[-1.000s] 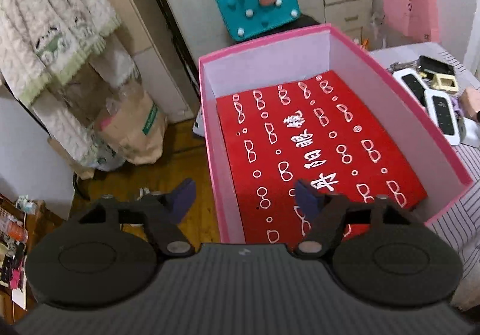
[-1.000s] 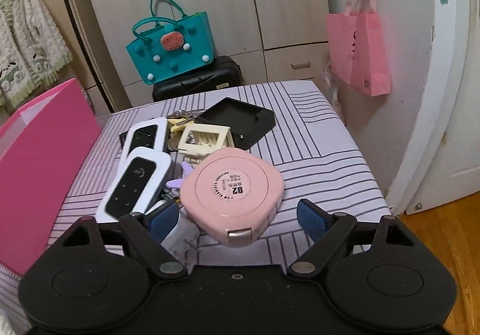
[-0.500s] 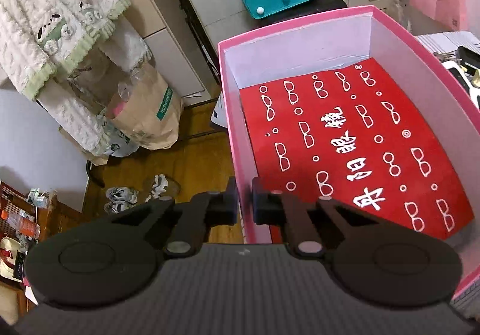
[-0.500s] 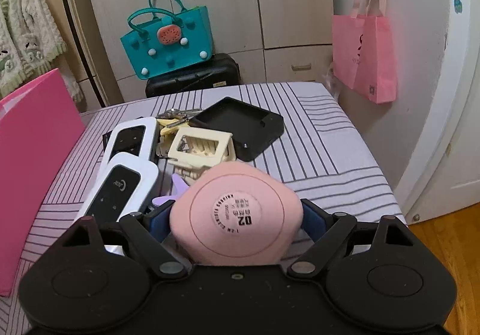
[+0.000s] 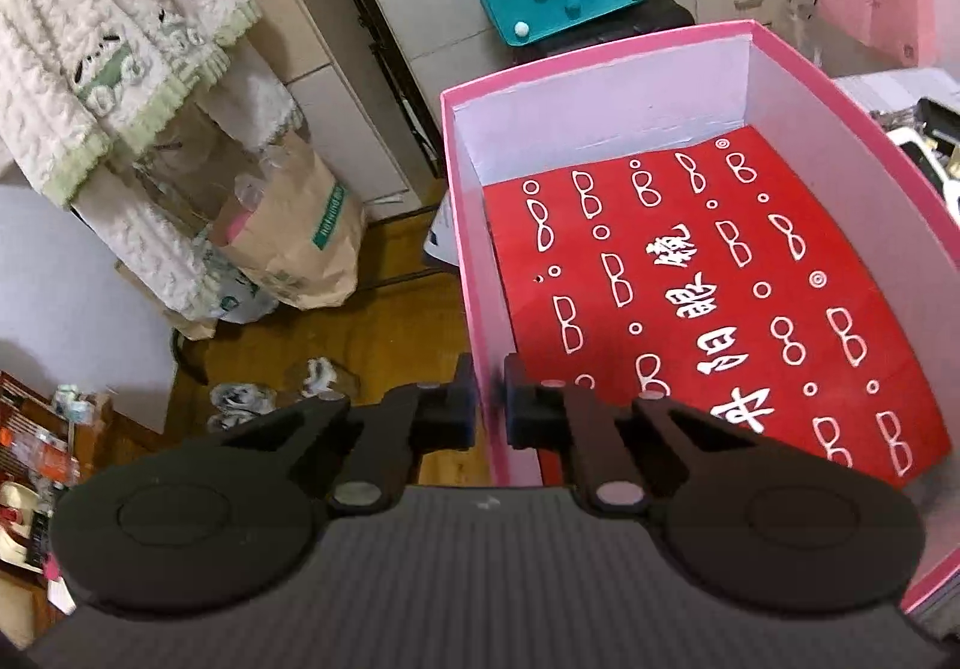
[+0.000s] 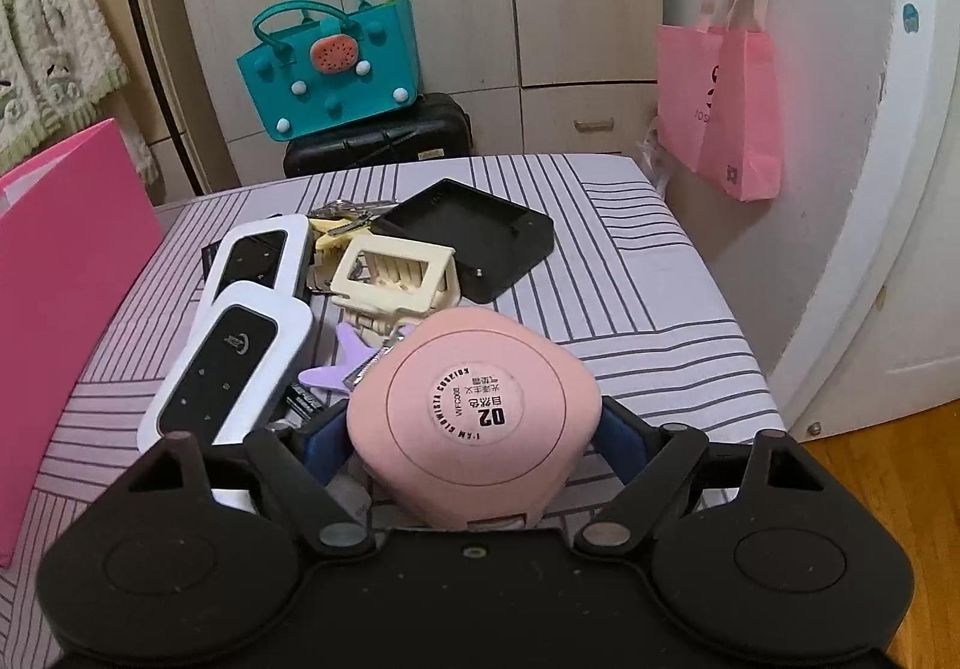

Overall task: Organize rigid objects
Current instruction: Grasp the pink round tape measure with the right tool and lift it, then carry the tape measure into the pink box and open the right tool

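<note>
Two claws are at work here. Seen from the left wrist, the left claw [image 5: 490,408] is clenched on the near left wall of the pink box [image 5: 465,225], one finger outside the wall and the other inside, with the thin wall pinched between the pads. That box stands open, its inside walls pale, and a red sheet printed with white eyeglass shapes and characters [image 5: 708,303] covers its floor; nothing else lies in it. Seen from the right wrist, the right claw [image 6: 474,444] grasps a rounded pink compact case [image 6: 474,411] with a round white label marked "02"; both blue pads [image 6: 618,444] press its sides, and the case is tilted up toward the camera, above the striped desk [image 6: 630,279]. Behind the case lies a small heap: two white devices with black faces [image 6: 231,363], one behind the other, a cream hair clip [image 6: 393,273], a purple star-shaped piece [image 6: 348,360], a black square tray [image 6: 474,234], and a bunch of keys [image 6: 345,213] at the far side. The pink outer side of the box rises at the left edge of that view, standing on the desk beside the heap. Past the desk, a teal handbag [image 6: 330,69] sits on a black case [image 6: 378,144] against the cupboards, and a pink tote bag [image 6: 720,111] hangs on the wall to the right.
</note>
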Motion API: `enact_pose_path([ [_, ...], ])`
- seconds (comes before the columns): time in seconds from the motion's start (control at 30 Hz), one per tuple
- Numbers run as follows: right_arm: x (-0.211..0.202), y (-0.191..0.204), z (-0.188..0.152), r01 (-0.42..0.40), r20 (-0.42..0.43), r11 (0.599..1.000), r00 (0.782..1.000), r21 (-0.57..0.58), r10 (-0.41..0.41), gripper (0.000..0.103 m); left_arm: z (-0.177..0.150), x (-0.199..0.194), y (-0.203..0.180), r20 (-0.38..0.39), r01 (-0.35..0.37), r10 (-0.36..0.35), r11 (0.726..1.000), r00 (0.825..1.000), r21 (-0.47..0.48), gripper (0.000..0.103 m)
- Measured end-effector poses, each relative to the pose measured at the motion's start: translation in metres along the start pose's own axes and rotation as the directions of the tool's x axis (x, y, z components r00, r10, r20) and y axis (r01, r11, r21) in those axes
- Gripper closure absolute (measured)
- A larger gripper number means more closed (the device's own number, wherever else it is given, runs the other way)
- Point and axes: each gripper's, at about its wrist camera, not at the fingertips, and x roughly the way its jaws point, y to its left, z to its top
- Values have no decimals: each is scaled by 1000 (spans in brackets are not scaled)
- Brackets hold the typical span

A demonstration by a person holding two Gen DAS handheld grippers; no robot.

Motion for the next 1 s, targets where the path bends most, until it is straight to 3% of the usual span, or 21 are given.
enact_pose_path([
  [0.23,-8,-8,2,-36,-4,999,999,29,36,16,-2,-5,-12,12,-10,9,999,1000,41,96],
  [0.43,-26,-6,7,-56,25,998,998,15,55,16,0,-9,-20,16,54,-55,997,998,49,96],
  [0.63,-59,10,30,-148,86,989,985,-24,150,16,-2,-9,-25,53,89,-91,995,994,32,96],
  [0.77,-80,32,51,-281,110,956,951,-82,289,16,3,-7,-31,58,110,-112,993,992,37,96],
  [1.0,-93,112,97,-498,-11,834,860,-236,511,16,-2,-9,-17,47,175,-175,984,984,-11,95],
])
